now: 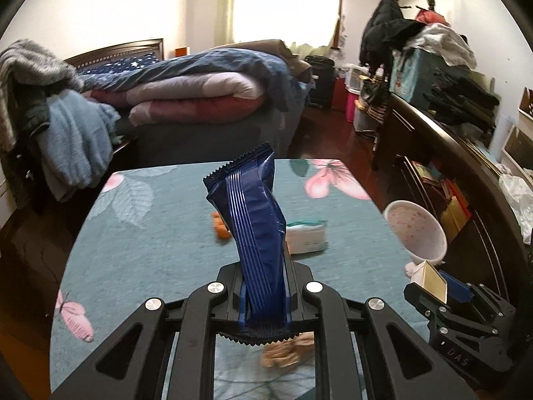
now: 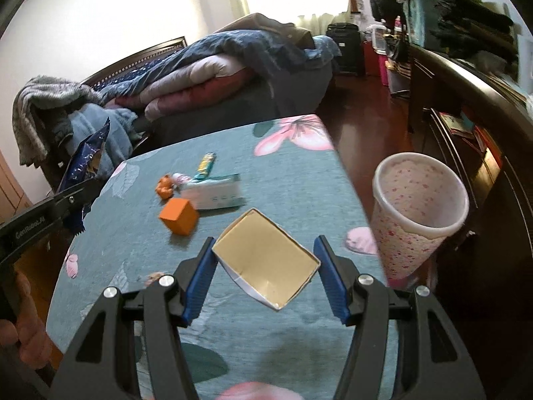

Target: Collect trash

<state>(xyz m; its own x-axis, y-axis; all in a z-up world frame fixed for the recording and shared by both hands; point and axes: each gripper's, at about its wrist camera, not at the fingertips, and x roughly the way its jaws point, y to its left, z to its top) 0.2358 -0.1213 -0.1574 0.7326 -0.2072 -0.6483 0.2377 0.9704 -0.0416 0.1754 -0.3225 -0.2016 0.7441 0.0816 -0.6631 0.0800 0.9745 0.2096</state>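
Blurring affects several items on the counter (image 2: 299, 180): the white-and-teal packet (image 2: 215, 195), the small orange crumpled item (image 2: 165, 186) and the striped wrapper (image 2: 206, 164) beyond it cannot be identified with confidence. In the left wrist view a tan crumpled object (image 1: 288, 353) is partly hidden under the linkage, and the lower end of the dark blue snack wrapper (image 1: 255, 230) is concealed between the blue pads. Only the left edge of the right wrist view shows part of a hand (image 2: 23, 326) on the other tool's handle; the rest of the person is cut off.

Both tools are pitched downward over the counter. The left hand-held gripper (image 1: 265, 313) is clenched on the dark blue snack wrapper, which stands up and leans left above the counter, clear of the surface. The right hand-held gripper (image 2: 266, 275) is held part-way apart with the open cardboard box (image 2: 266, 260) wedged corner to corner between its pads, the opening facing the camera.

The floral waste bin (image 2: 416, 213) is seen on the floor just beside the counter's right edge, right of the box and tilted in the fisheye. An orange cube (image 2: 179, 216) is noted on the counter, ahead and left of the right tool, near the packet.
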